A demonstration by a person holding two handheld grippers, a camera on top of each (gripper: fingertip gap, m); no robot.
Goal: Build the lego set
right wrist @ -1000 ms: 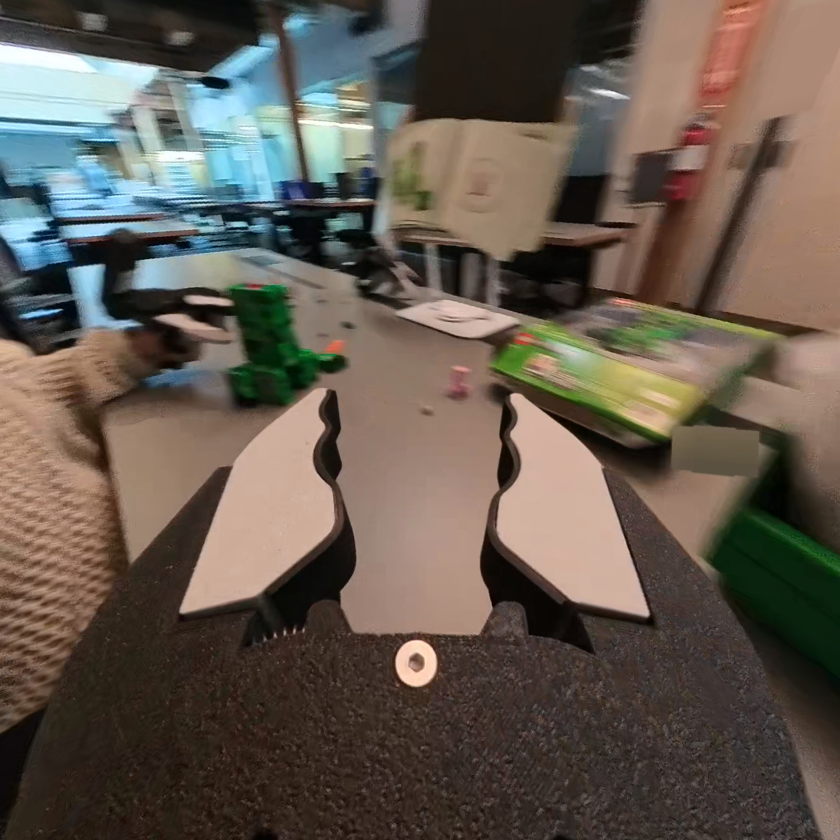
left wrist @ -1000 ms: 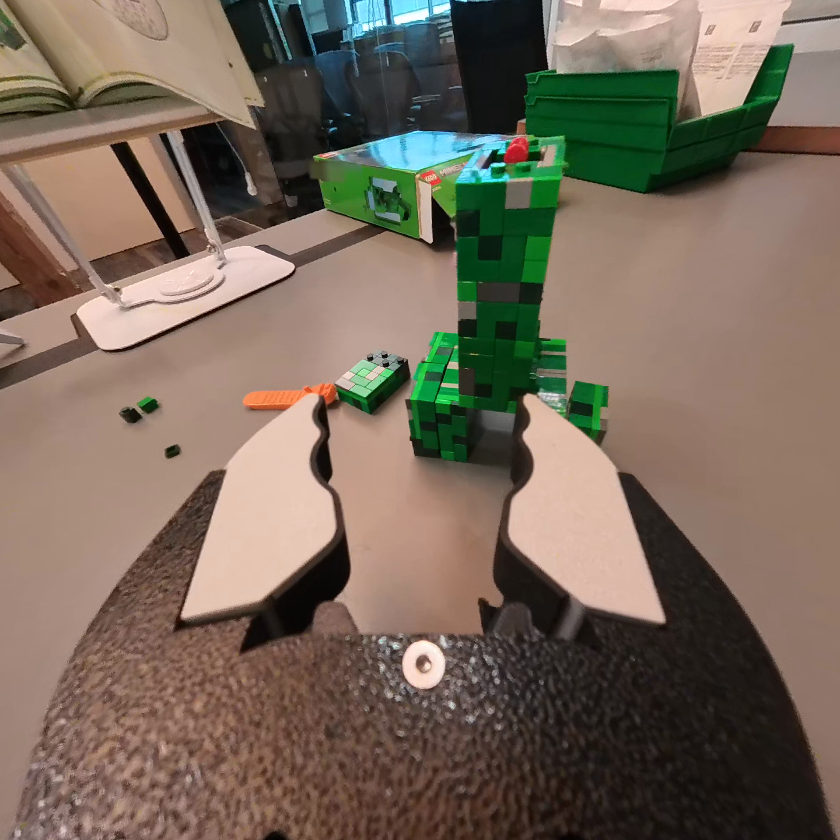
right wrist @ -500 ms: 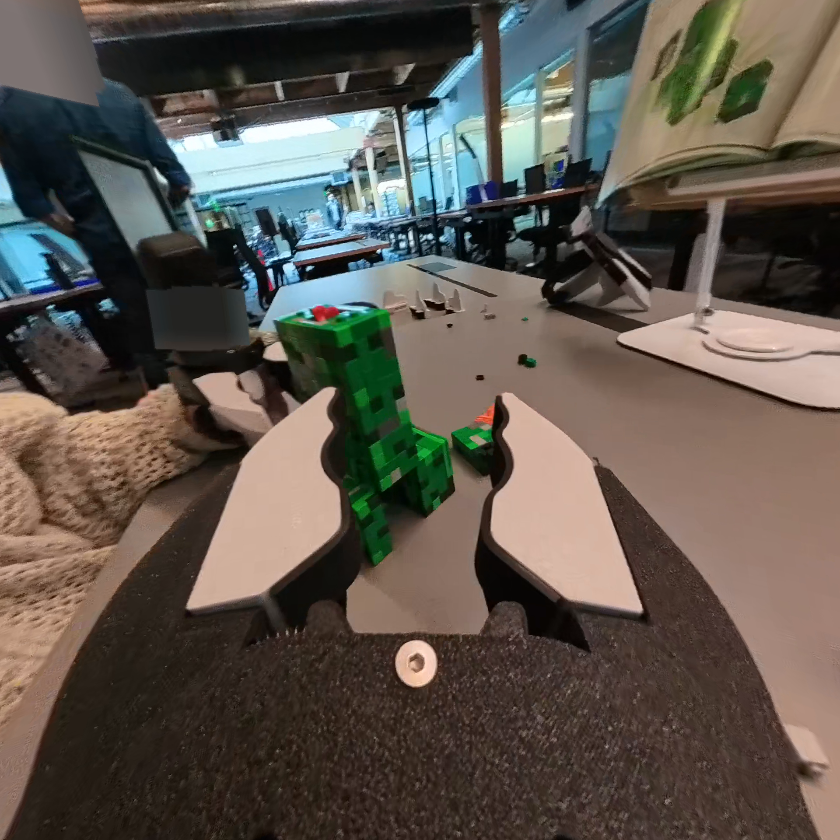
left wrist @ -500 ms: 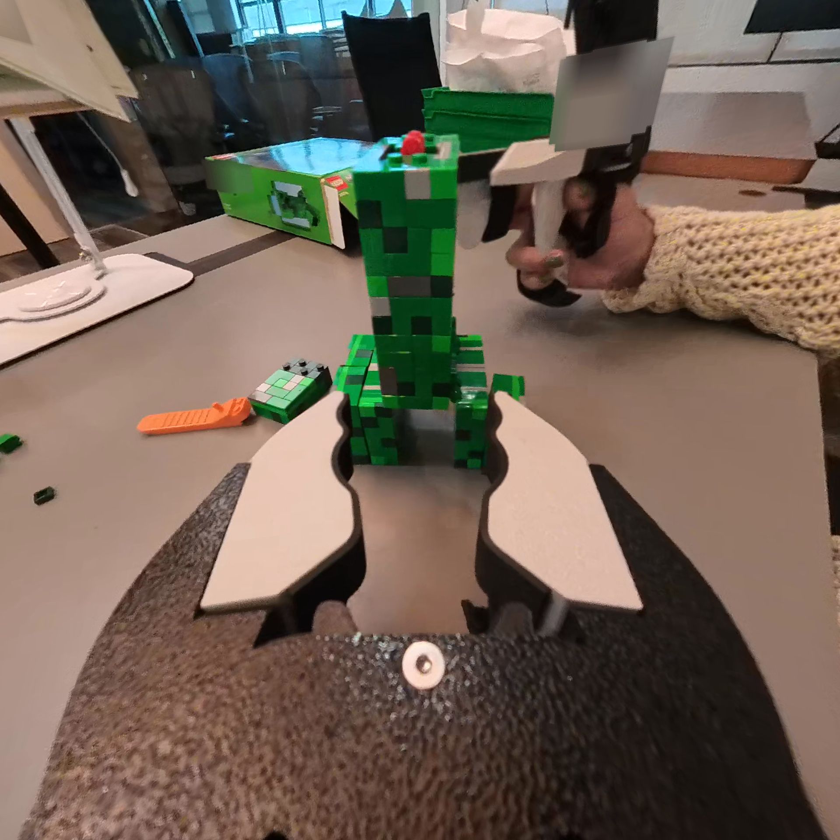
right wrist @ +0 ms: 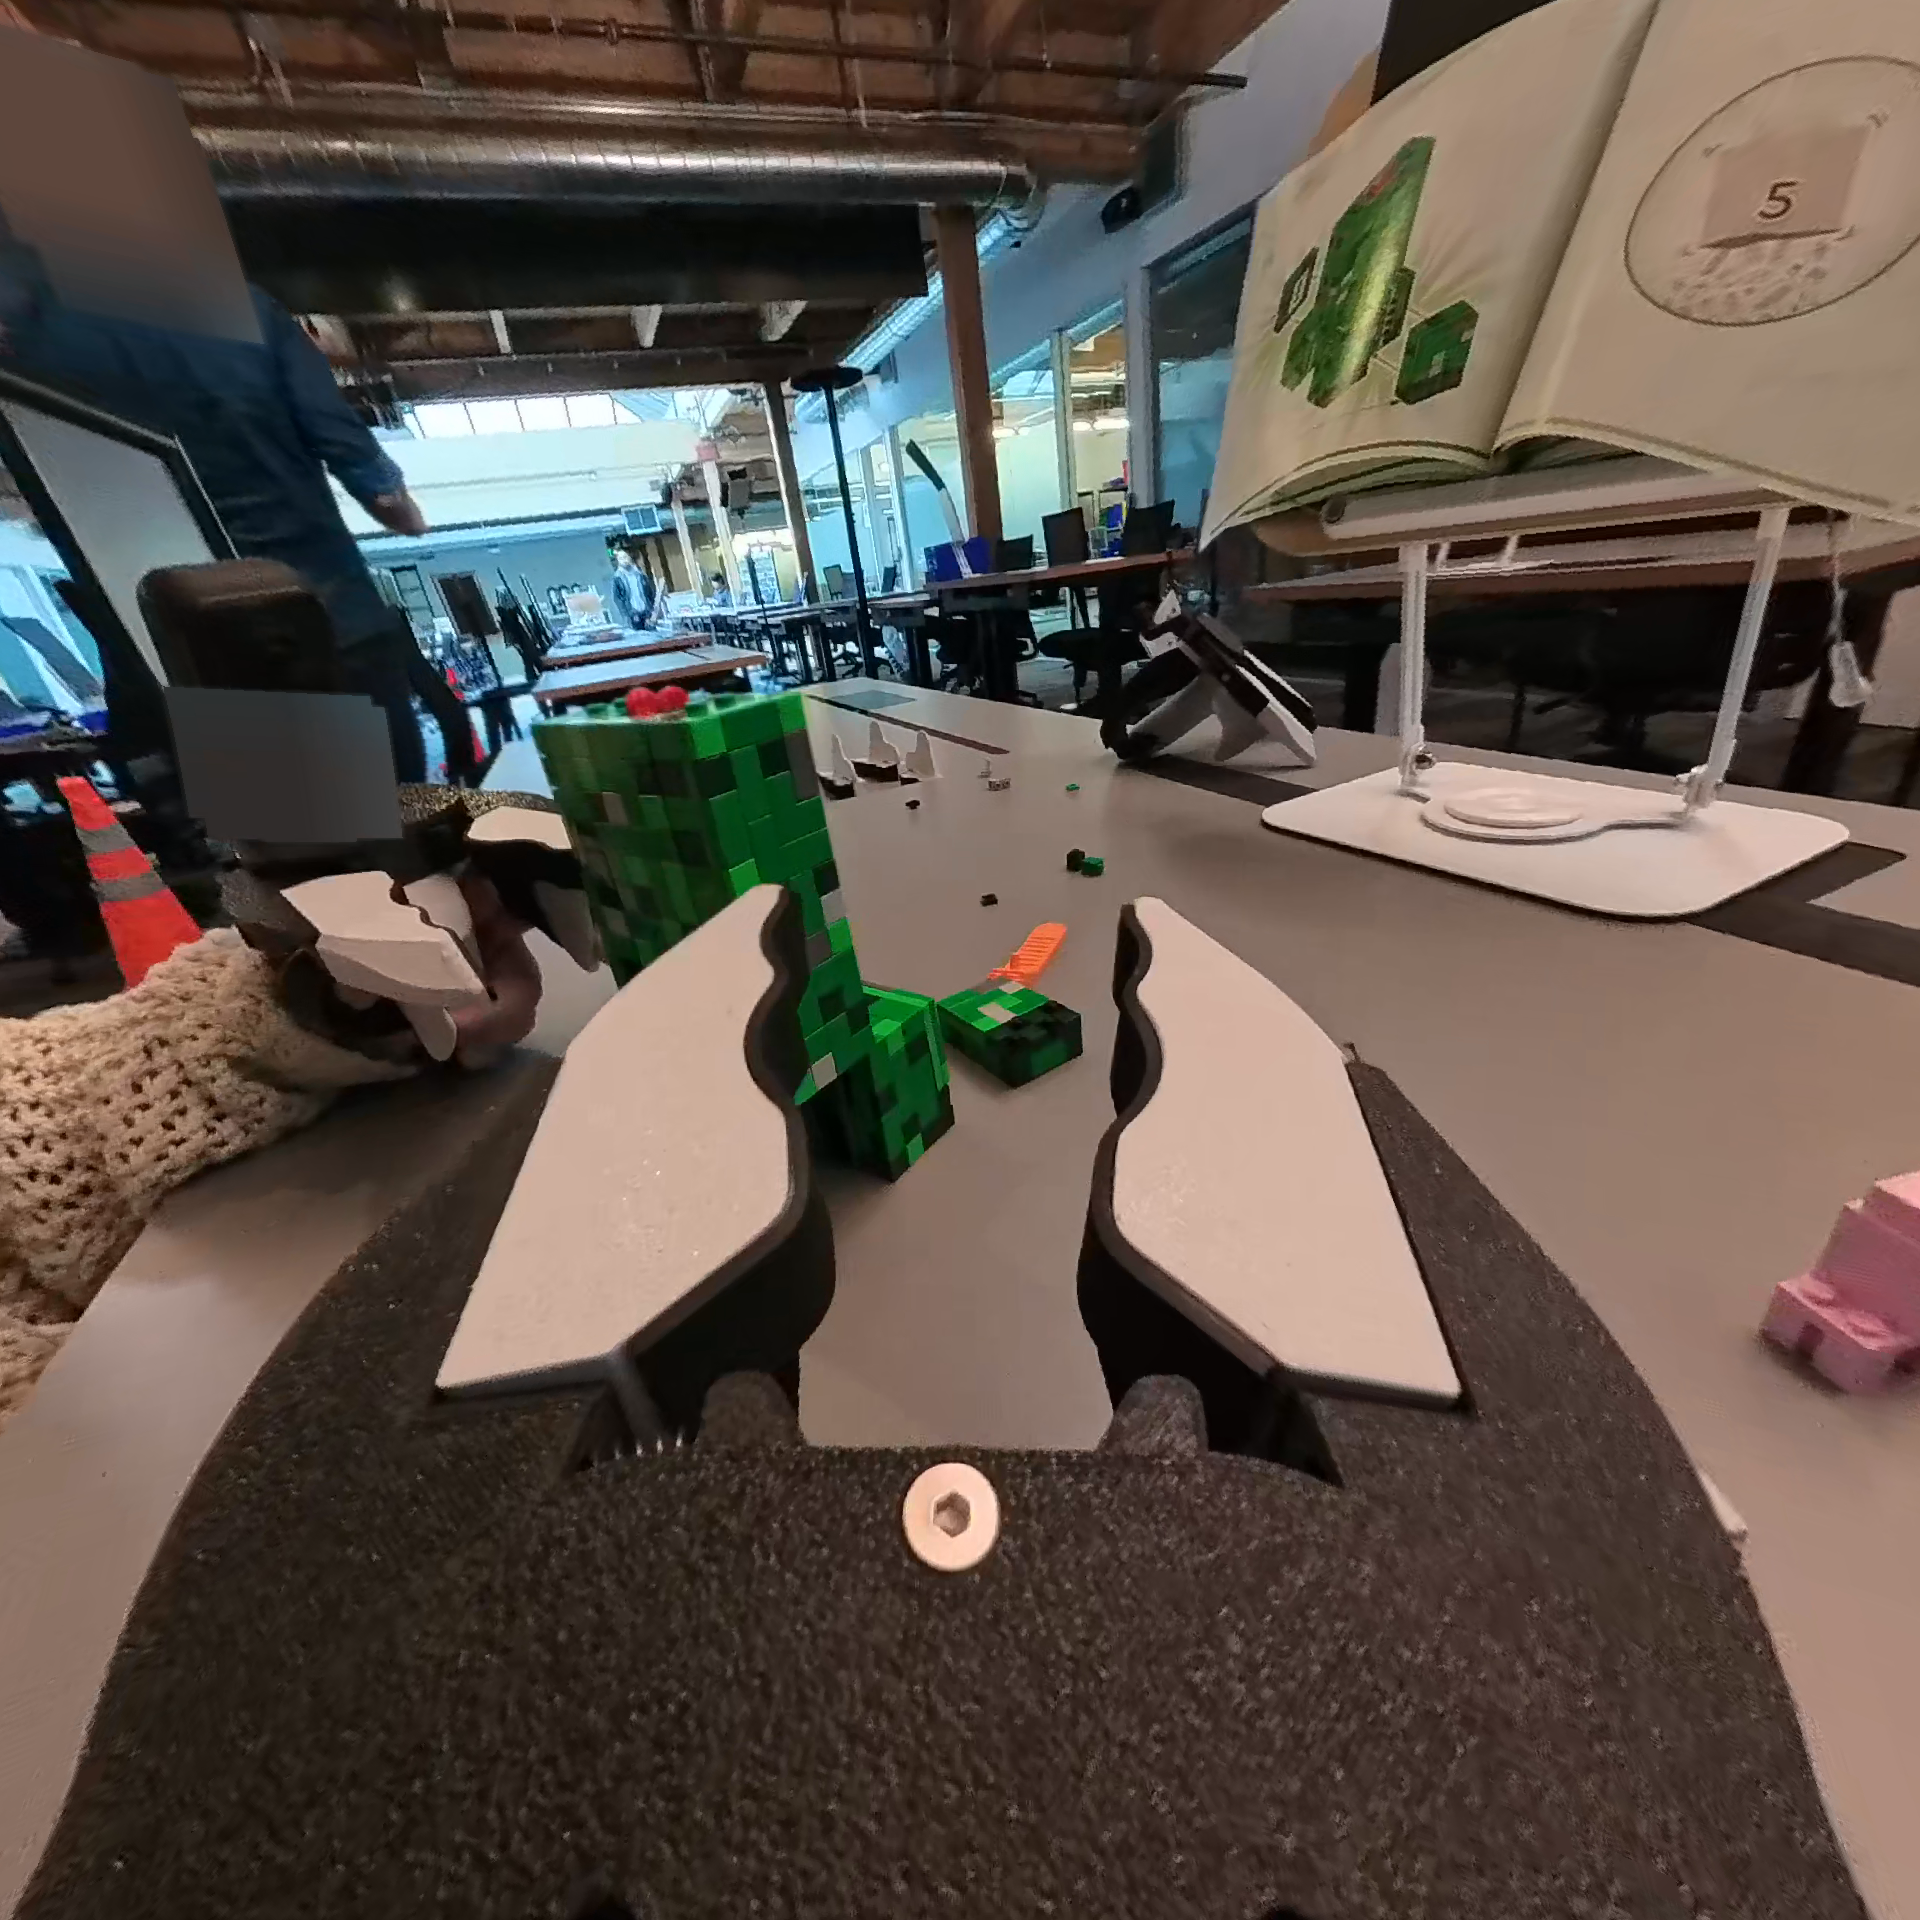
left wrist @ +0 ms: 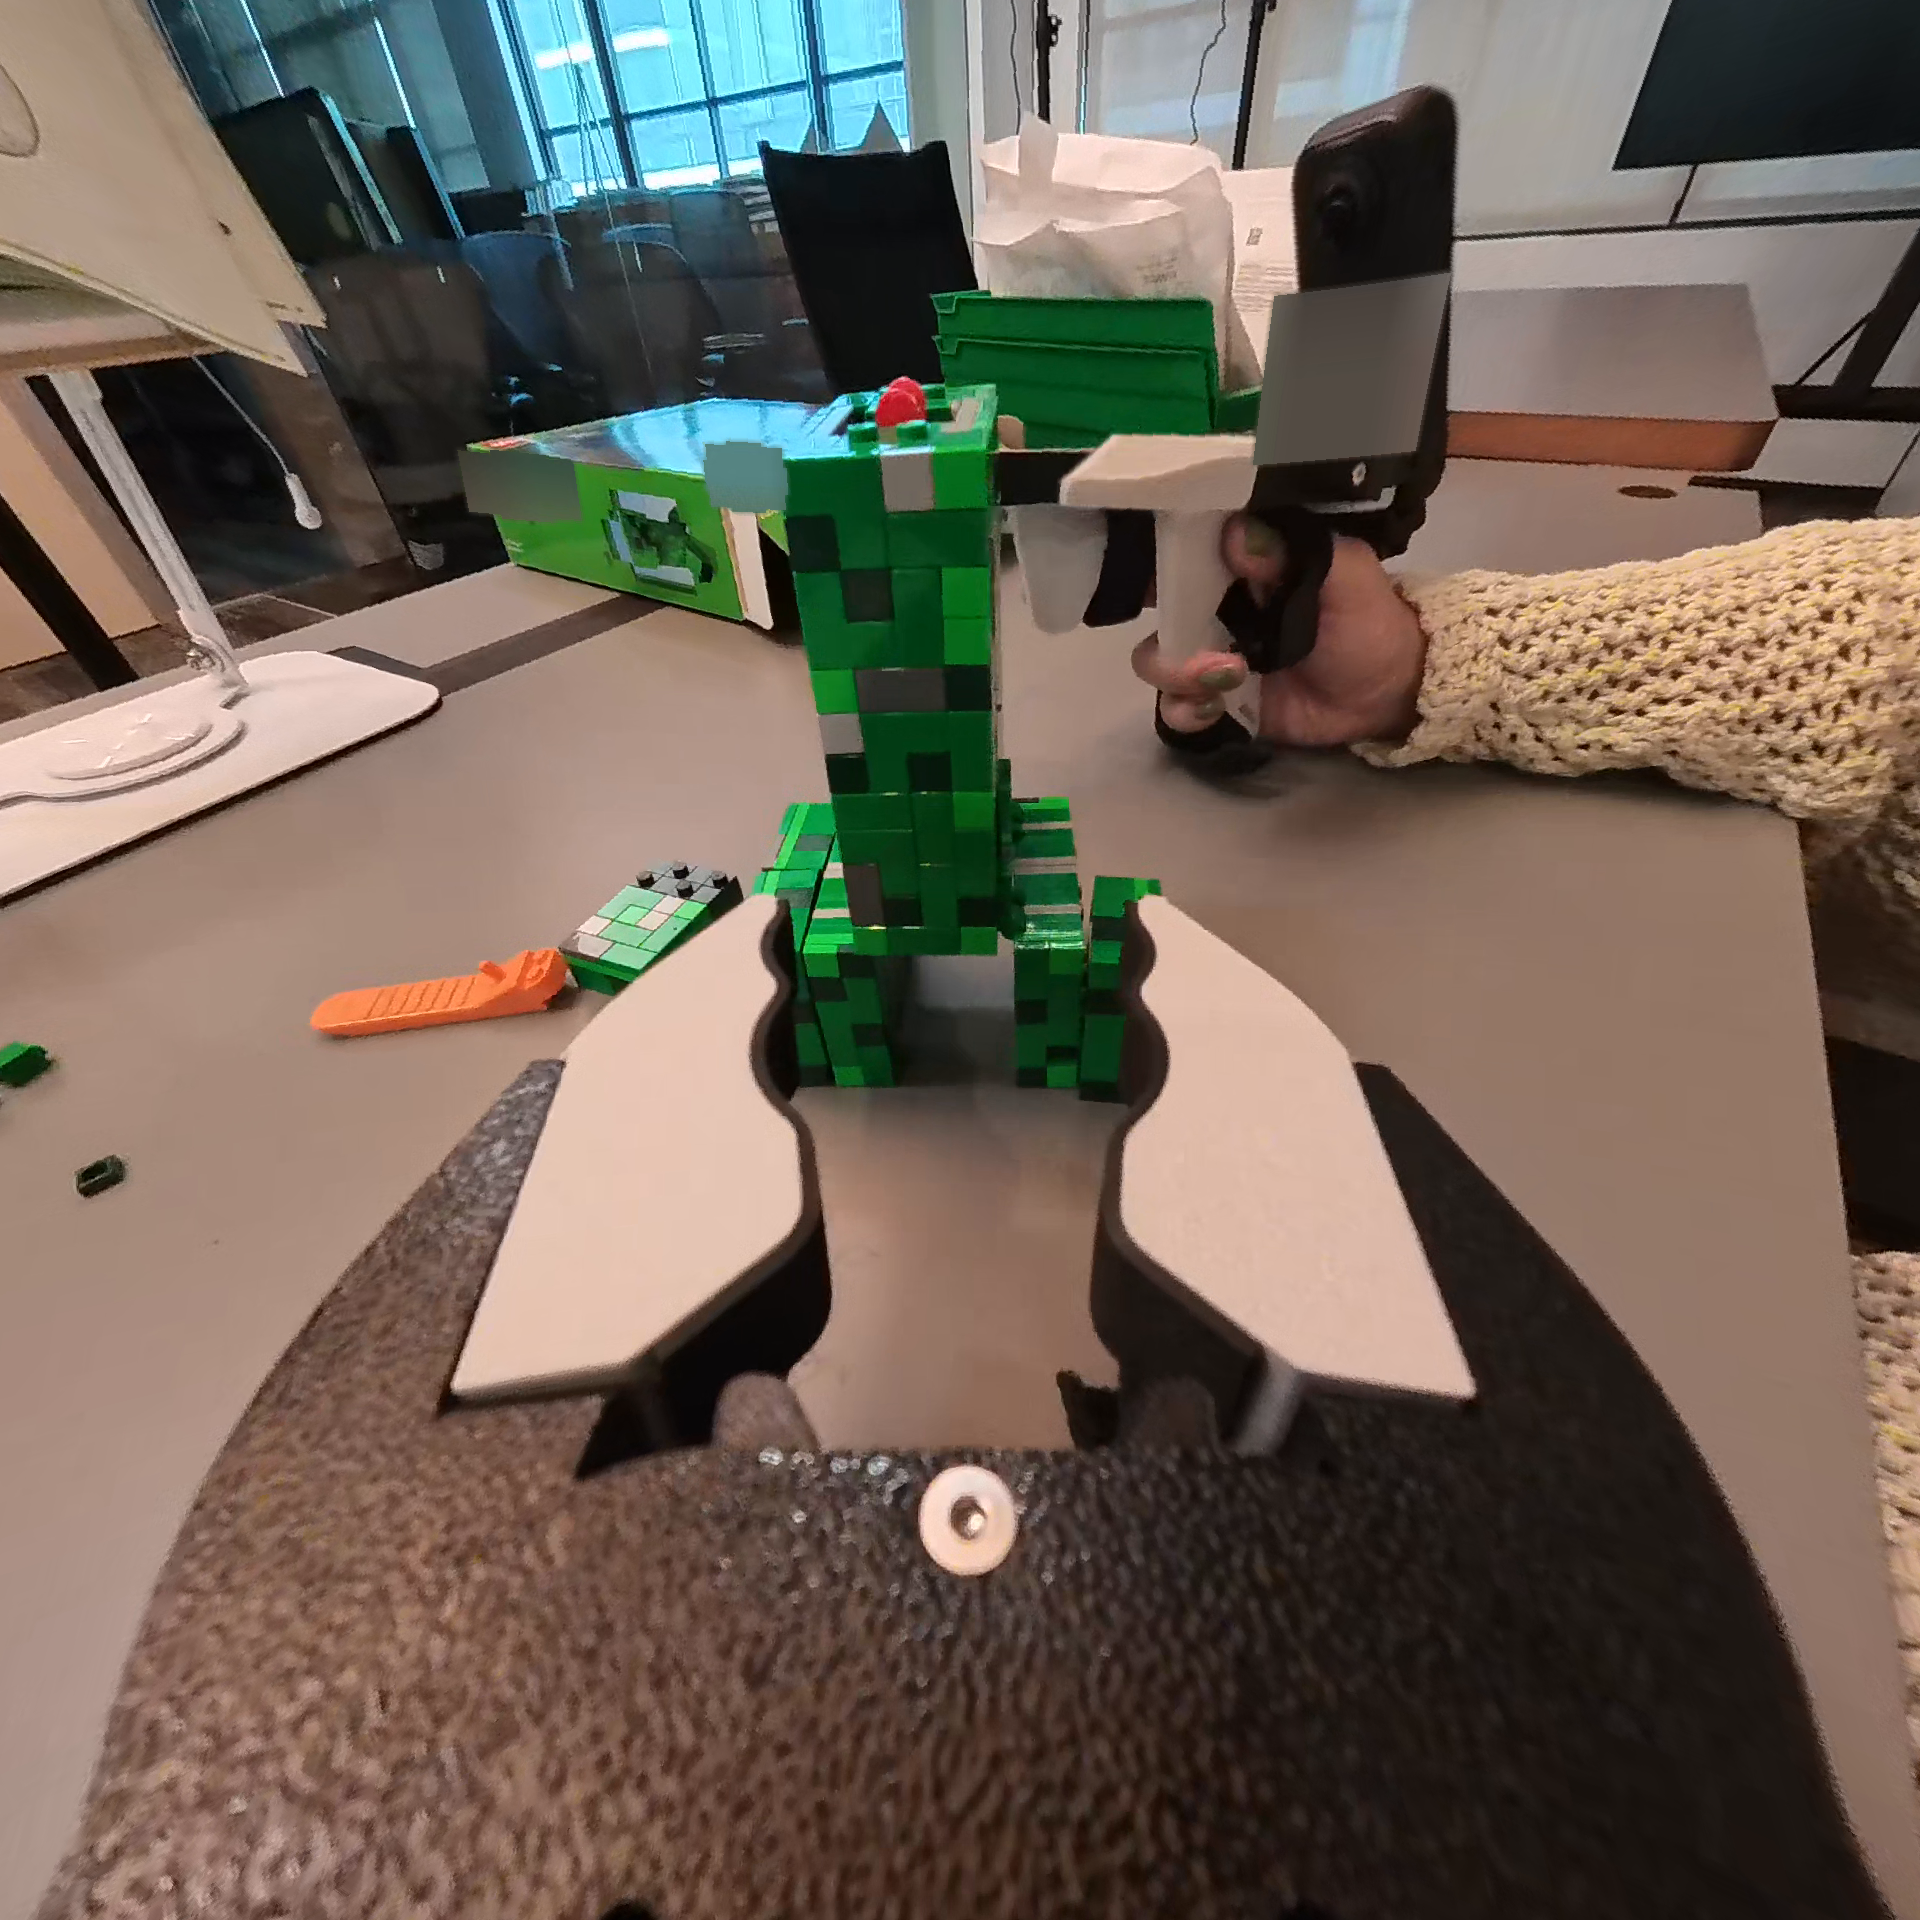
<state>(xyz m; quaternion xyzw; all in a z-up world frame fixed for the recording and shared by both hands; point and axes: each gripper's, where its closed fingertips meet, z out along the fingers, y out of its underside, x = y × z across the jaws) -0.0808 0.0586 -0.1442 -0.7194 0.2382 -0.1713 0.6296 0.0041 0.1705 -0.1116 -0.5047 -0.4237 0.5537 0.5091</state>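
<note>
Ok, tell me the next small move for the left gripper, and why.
Probably ease the open left gripper forward and close it on the legs of the tall green brick figure. Its fingers already flank the figure's base without gripping, and the right gripper is open near the upper body, so steadying comes first.

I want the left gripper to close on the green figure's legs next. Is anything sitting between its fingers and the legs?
Nothing visible does. The left gripper is open, its fingertips flanking the green figure's legs, with only bare table between. The orange brick separator and small green block lie off to the left.
</note>
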